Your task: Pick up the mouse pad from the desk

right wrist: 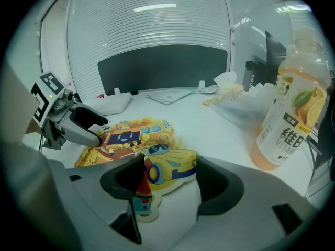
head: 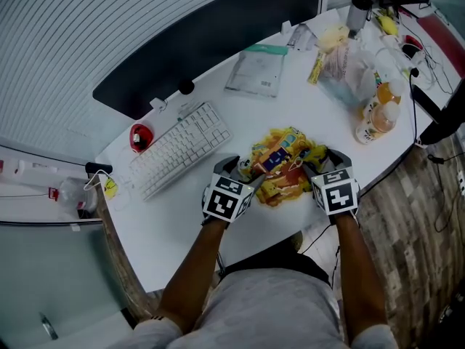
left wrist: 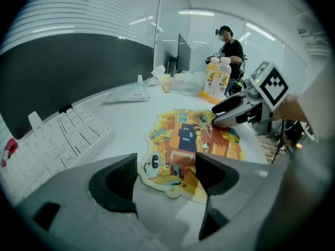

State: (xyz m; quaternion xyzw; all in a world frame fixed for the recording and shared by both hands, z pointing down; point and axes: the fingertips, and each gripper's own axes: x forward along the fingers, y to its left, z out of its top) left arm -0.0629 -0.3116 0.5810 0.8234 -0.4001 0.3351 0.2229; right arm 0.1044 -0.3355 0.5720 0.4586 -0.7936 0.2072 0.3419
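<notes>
One yellow cartoon-printed mouse pad [head: 282, 167], irregular outline, on desk [head: 182, 224], left tongs [left wrist: 166, 174] and right tongs [right wrist: 170, 179] spread

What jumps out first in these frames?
The bright yellow cartoon mouse pad lies in the middle of the white desk, near its front edge. The left hand-held gripper and right hand-held gripper flank it, jaws open over its ends. An orange drink bottle stands off to the right.
</notes>
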